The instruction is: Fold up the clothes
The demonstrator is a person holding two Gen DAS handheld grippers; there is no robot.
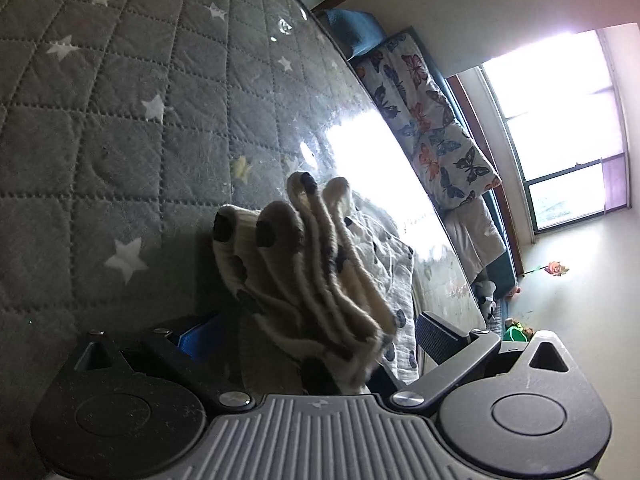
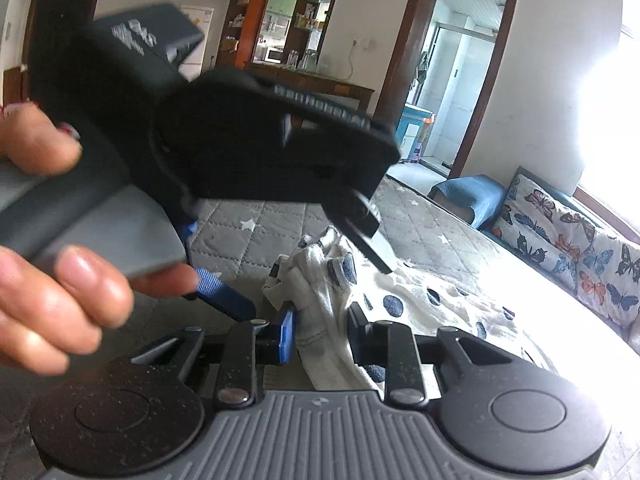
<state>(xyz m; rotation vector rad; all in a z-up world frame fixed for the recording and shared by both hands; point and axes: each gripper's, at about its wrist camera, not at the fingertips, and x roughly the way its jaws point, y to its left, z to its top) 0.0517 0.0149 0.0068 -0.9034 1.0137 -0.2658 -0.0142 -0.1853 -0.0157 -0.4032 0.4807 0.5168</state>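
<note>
A white garment with dark blue dots (image 2: pixel 424 300) lies bunched on the grey star-quilted bed (image 2: pixel 432 216). My right gripper (image 2: pixel 320 328) is shut on a thick fold of it close to the lens. My left gripper (image 1: pixel 312 344) has its jaws spread wide, with a gathered bundle of the same garment (image 1: pixel 304 264) rising between them; its fingers do not press on the cloth. The left gripper also shows in the right wrist view (image 2: pixel 320 280), held by a hand (image 2: pixel 52 288) just above the garment.
The bed's quilt (image 1: pixel 100 128) fills the left of the left wrist view. A butterfly-print pillow (image 2: pixel 568 240) and a blue cushion (image 2: pixel 468 196) lie along the bed's far edge. A bright window (image 1: pixel 560 112) glares. A doorway (image 2: pixel 456 60) and shelves (image 2: pixel 288 20) stand behind.
</note>
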